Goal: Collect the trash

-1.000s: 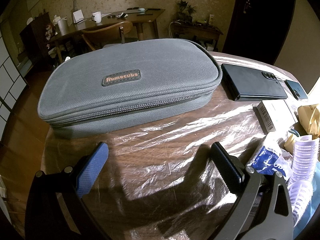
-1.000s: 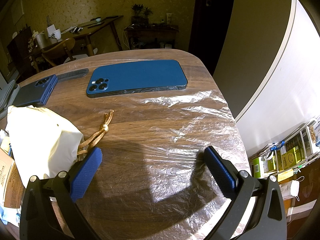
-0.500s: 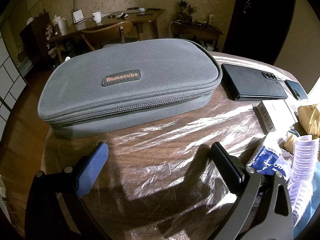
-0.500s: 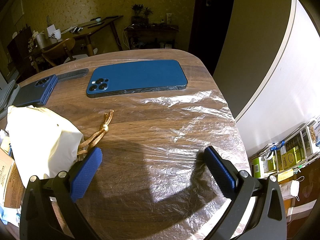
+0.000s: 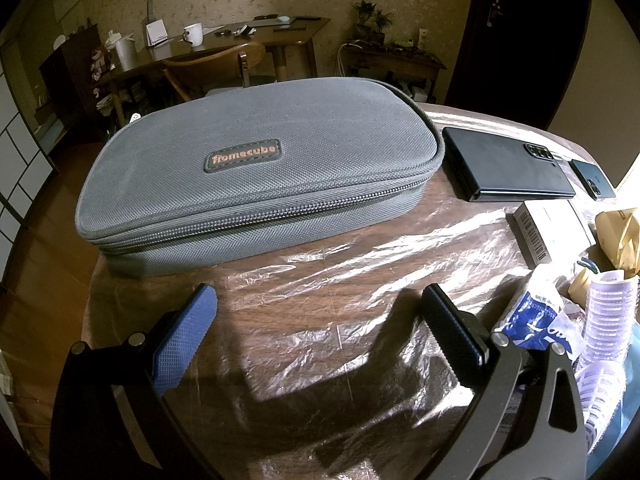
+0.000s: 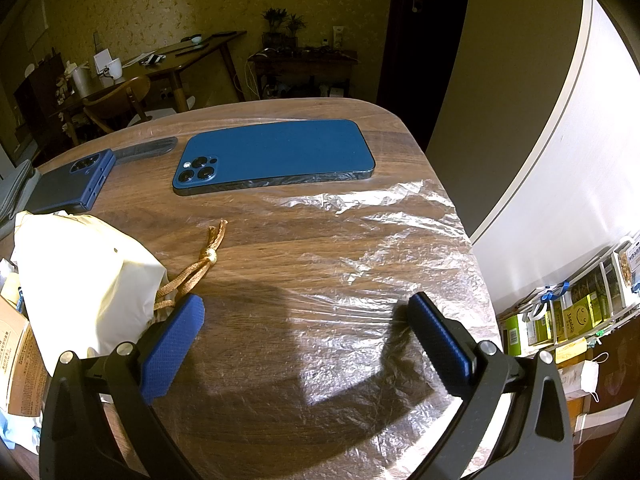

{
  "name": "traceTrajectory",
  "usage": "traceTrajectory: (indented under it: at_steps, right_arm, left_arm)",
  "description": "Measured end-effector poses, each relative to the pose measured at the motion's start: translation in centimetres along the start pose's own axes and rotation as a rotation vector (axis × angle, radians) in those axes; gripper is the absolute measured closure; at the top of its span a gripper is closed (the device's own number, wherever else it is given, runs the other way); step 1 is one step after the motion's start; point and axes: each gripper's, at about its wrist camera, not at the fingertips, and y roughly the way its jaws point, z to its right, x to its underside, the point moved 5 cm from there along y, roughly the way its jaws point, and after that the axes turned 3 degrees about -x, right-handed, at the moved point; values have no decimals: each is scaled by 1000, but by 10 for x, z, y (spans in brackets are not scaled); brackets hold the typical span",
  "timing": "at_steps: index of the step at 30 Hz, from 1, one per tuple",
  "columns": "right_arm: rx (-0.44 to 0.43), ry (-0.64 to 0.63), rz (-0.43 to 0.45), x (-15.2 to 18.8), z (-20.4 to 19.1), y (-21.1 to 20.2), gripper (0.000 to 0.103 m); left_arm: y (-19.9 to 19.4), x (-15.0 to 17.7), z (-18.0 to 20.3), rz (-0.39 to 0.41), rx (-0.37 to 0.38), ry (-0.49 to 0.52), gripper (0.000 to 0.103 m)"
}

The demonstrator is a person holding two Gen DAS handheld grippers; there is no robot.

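Crinkled clear plastic film [image 5: 320,280] lies spread over the wooden table [image 5: 256,300], and my left gripper [image 5: 318,300] hovers open just above it, holding nothing. At the right edge of the left wrist view sit a blue-and-white wrapper [image 5: 532,316], stacked white paper cups [image 5: 608,312] and brown paper [image 5: 620,232]. My right gripper [image 6: 306,308] is open over more plastic film [image 6: 380,264]. A cream drawstring pouch [image 6: 84,280] with a gold cord [image 6: 200,268] lies beside its left finger.
A grey zip case [image 5: 256,168] fills the table's far left. A dark phone [image 5: 504,168], a small phone [image 5: 592,178] and a white box [image 5: 548,228] lie to its right. A blue phone [image 6: 276,154] and a folded phone [image 6: 72,184] lie ahead of the right gripper. The table edge [image 6: 476,264] drops off at right.
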Motion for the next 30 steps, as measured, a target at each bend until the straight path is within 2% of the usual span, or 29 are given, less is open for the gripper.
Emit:
traceTrajectory:
  at_steps: [20, 22, 24, 26, 30]
  right_arm:
    - [-4, -10, -15, 4, 2, -2, 4]
    - [36, 9, -15, 2, 12, -6, 4]
    - [41, -16, 68, -4, 18, -31, 4]
    - [9, -90, 131, -12, 14, -55, 4]
    - [-103, -277, 180, -32, -19, -92, 4]
  left_arm:
    - [-5, -1, -10, -14, 4, 14, 1]
    - [-18, -2, -19, -7, -25, -3, 1]
    - [-49, -3, -22, 70, 9, 21, 1]
    - [-89, -7, -12, 146, 52, 84, 1]
    - [-155, 10, 37, 237, 251, 224, 1]
